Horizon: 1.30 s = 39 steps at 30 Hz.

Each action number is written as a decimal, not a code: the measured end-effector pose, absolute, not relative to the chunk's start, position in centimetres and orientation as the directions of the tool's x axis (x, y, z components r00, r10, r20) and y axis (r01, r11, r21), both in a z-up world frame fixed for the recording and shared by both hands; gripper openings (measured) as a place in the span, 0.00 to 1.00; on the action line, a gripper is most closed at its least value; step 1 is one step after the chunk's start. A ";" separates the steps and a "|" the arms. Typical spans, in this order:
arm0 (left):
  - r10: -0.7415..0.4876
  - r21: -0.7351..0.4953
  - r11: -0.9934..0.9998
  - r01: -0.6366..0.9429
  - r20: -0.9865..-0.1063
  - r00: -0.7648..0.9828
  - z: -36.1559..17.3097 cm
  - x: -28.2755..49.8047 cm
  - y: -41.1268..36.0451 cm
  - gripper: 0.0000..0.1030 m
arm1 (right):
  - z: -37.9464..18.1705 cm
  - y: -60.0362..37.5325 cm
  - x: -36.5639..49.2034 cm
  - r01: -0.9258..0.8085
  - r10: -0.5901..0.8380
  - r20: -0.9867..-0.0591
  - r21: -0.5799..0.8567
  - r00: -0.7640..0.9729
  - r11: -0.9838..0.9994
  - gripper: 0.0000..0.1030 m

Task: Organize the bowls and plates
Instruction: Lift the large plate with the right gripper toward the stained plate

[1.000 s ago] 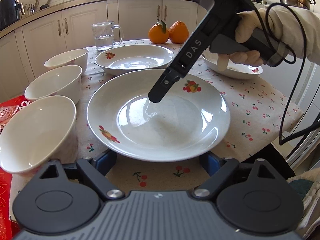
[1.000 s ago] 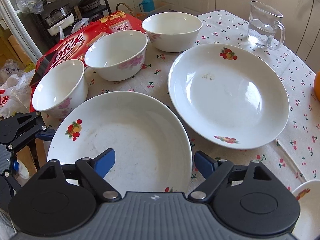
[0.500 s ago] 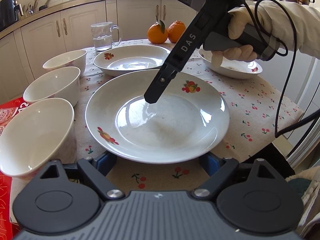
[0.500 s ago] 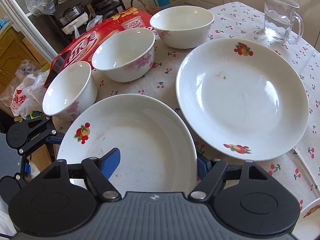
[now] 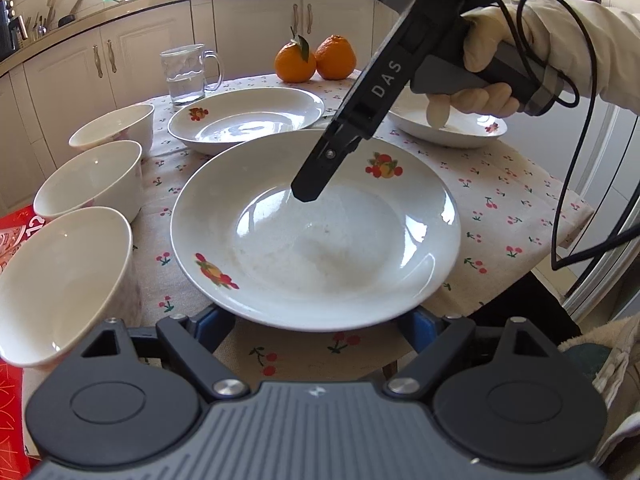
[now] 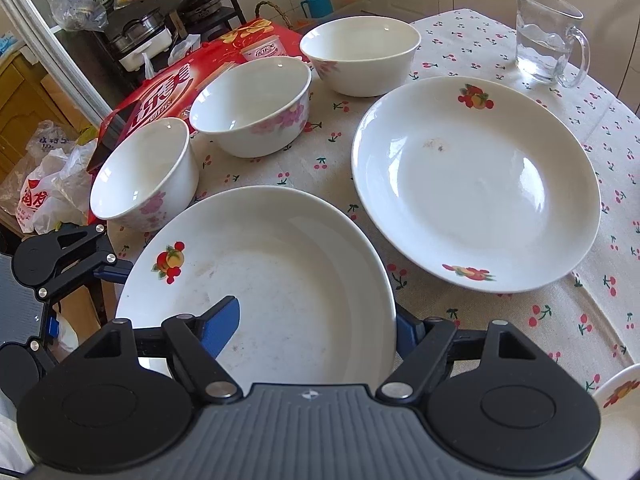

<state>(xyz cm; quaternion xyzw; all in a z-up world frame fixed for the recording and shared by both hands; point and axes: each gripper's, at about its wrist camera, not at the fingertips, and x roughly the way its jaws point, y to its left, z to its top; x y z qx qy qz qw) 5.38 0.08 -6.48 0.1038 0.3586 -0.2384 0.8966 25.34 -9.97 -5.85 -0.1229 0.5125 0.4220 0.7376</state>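
**Q:** Two grippers at one plate: where does it sit?

**A:** The nearest fruit-print plate (image 5: pixel 320 248) lies on the cherry-print tablecloth (image 5: pixel 500 208), at the near edge.

**Q:** Jaw states?

**A:** The left gripper (image 5: pixel 318 322) is open, having just closed a little. Its blue fingers (image 5: pixel 212 320) run beneath the plate's near rim, tips hidden. The right gripper (image 6: pixel 316 328), in a gloved hand (image 5: pixel 480 84), is open, having just widened slightly. One finger is over the well, one outside the rim, with the gap wider than the rim.

**Q:** Beyond?

**A:** At left is a row of white bowls: nearest bowl (image 5: pixel 60 280), middle bowl (image 5: pixel 88 180), far bowl (image 5: pixel 116 128). A second plate (image 5: pixel 248 120) lies behind, and a third plate (image 5: pixel 448 132) under the hand. Farthest are a glass mug (image 5: pixel 188 76) of water and two oranges (image 5: pixel 316 58).
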 end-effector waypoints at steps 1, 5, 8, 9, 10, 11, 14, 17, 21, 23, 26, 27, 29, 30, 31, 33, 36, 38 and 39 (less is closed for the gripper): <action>-0.355 0.018 0.862 0.507 -0.693 0.628 -6.4 5.4 0.0 0.84 | -5.7 -10.2 25.2 -0.746 0.498 -0.858 0.251 0.122 0.616 0.80; -0.367 0.028 0.847 0.531 -0.692 0.622 -5.9 5.5 -0.4 0.84 | -5.3 -11.0 24.7 -0.737 0.499 -0.855 0.247 0.139 0.629 0.80; -0.380 0.025 0.836 0.548 -0.694 0.611 -5.5 5.8 -0.8 0.84 | -5.0 -11.7 24.6 -0.727 0.504 -0.850 0.248 0.154 0.640 0.80; -0.384 0.027 0.831 0.555 -0.694 0.609 -5.3 5.9 -0.9 0.84 | -4.9 -11.9 24.5 -0.724 0.505 -0.848 0.247 0.160 0.644 0.80; -0.389 0.029 0.826 0.563 -0.693 0.607 -5.1 6.1 -1.1 0.84 | -4.7 -12.1 24.5 -0.720 0.505 -0.847 0.245 0.166 0.649 0.80; -0.393 0.032 0.821 0.570 -0.692 0.605 -4.9 6.2 -1.3 0.84 | -4.6 -12.4 24.5 -0.718 0.504 -0.846 0.242 0.173 0.653 0.80; -0.409 0.035 0.807 0.590 -0.688 0.600 -4.4 6.7 -1.9 0.84 | -3.9 -13.5 24.2 -0.703 0.508 -0.838 0.237 0.201 0.670 0.80; -0.428 0.030 0.791 0.611 -0.687 0.587 -3.9 7.4 -2.6 0.84 | -3.2 -14.9 24.2 -0.687 0.511 -0.829 0.235 0.227 0.688 0.80; -0.455 0.022 0.768 0.640 -0.684 0.570 -3.4 8.3 -3.9 0.84 | -2.4 -16.7 24.1 -0.667 0.498 -0.826 0.217 0.263 0.712 0.80; -0.469 0.017 0.756 0.654 -0.683 0.560 -3.2 8.8 -4.7 0.84 | -2.1 -17.6 24.1 -0.654 0.490 -0.826 0.209 0.280 0.727 0.80; -0.485 0.005 0.741 0.672 -0.688 0.540 -3.0 9.8 -5.9 0.84 | -1.7 -19.0 24.2 -0.634 0.480 -0.823 0.201 0.304 0.747 0.80; -0.489 0.004 0.736 0.677 -0.688 0.536 -2.9 10.0 -6.3 0.84 | -1.6 -19.5 24.2 -0.627 0.477 -0.822 0.199 0.312 0.753 0.80; -0.500 0.004 0.723 0.691 -0.687 0.527 -2.8 10.5 -7.1 0.84 | -1.3 -20.7 24.3 -0.613 0.466 -0.821 0.188 0.330 0.767 0.80; -0.506 0.003 0.716 0.698 -0.687 0.521 -2.7 10.7 -7.6 0.84 | -1.3 -21.2 24.3 -0.607 0.462 -0.821 0.187 0.336 0.773 0.80; -0.511 0.001 0.710 0.704 -0.688 0.516 -2.7 11.0 -8.0 0.84 | -1.3 -21.8 24.4 -0.597 0.460 -0.819 0.188 0.343 0.780 0.80; -0.522 -0.005 0.697 0.717 -0.689 0.502 -2.7 11.5 -8.9 0.84 | -1.3 -23.0 24.6 -0.580 0.456 -0.816 0.191 0.355 0.792 0.80; -0.534 -0.017 0.683 0.730 -0.694 0.484 -2.9 12.4 -10.3 0.84 | -1.3 -24.8 24.8 -0.552 0.444 -0.814 0.190 0.374 0.812 0.80; -0.541 -0.026 0.675 0.737 -0.697 0.471 -3.1 13.0 -11.2 0.84 | -1.4 -25.9 24.9 -0.534 0.439 -0.811 0.191 0.387 0.823 0.80; -0.544 -0.029 0.670 0.742 -0.699 0.465 -3.2 13.2 -11.6 0.84 | -1.5 -26.5 24.9 -0.525 0.437 -0.809 0.193 0.392 0.829 0.80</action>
